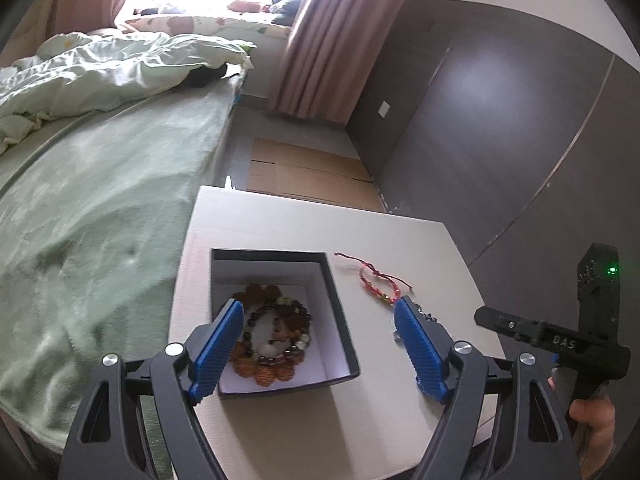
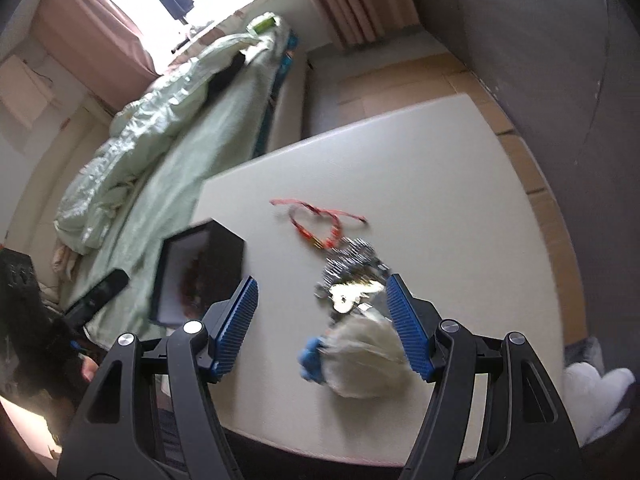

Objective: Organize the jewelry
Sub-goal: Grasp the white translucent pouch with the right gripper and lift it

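A dark open box point(image 1: 342, 312) with a white lining stands on the white table point(image 1: 280, 224); dark and orange bead bracelets point(image 1: 276, 332) lie inside it. A red woven string bracelet point(image 1: 380, 282) lies on the table right of the box. My left gripper point(image 1: 319, 330) is open and empty, hovering over the box's right side. In the right wrist view the box point(image 2: 224, 248) is at left, the red bracelet point(image 2: 320, 222) is ahead, and a silver chain piece point(image 2: 352, 276) with a white fluffy pompom point(image 2: 360, 360) lies between the fingers of my open right gripper point(image 2: 322, 308).
A bed with a green blanket point(image 1: 100, 208) runs along the table's left side. A dark wardrobe wall point(image 1: 500, 128) is to the right. Cardboard sheets point(image 1: 304, 172) cover the floor beyond the table. The right gripper's body point(image 1: 560, 340) shows at the right edge.
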Motion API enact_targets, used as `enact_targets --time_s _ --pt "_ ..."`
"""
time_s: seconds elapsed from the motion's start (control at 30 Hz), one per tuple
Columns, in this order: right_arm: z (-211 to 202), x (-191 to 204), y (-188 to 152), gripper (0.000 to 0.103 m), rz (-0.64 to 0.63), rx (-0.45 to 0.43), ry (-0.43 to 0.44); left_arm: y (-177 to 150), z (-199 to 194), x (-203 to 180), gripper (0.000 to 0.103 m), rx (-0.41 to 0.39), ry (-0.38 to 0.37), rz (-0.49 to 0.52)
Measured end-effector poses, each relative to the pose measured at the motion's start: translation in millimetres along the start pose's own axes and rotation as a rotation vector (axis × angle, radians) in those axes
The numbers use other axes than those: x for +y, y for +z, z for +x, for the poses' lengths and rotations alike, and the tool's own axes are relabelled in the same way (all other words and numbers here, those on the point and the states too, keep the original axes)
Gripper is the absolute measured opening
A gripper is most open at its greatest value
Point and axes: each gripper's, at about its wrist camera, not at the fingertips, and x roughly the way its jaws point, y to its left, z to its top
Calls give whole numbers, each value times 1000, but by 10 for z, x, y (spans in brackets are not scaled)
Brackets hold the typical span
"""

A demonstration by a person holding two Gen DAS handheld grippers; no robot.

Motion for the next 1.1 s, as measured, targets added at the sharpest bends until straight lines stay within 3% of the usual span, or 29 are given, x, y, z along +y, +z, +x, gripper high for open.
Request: enact_targets --time_s 0.07,0.43,0.6,0.73,0.83,0.87,1.1 --pt "-4 -57 -24 67 -2 17 -10 -14 33 -63 66 11 -7 18" --pt "83 -297 -174 67 42 126 -10 -201 169 -446 54 68 -36 114" --pt "262 -260 -229 67 17 166 -20 -331 293 -642 40 106 -42 151" --pt "460 -286 -261 67 -2 202 -40 -418 397 -739 37 126 -34 170" --pt "449 -292 -251 37 -26 194 -19 -458 450 -780 37 129 -26 179" --pt "441 -307 -253 10 -23 192 -12 -468 467 -788 37 131 -25 180" --pt "99 -323 -207 7 -24 85 40 -524 619 -889 37 169 -30 189"
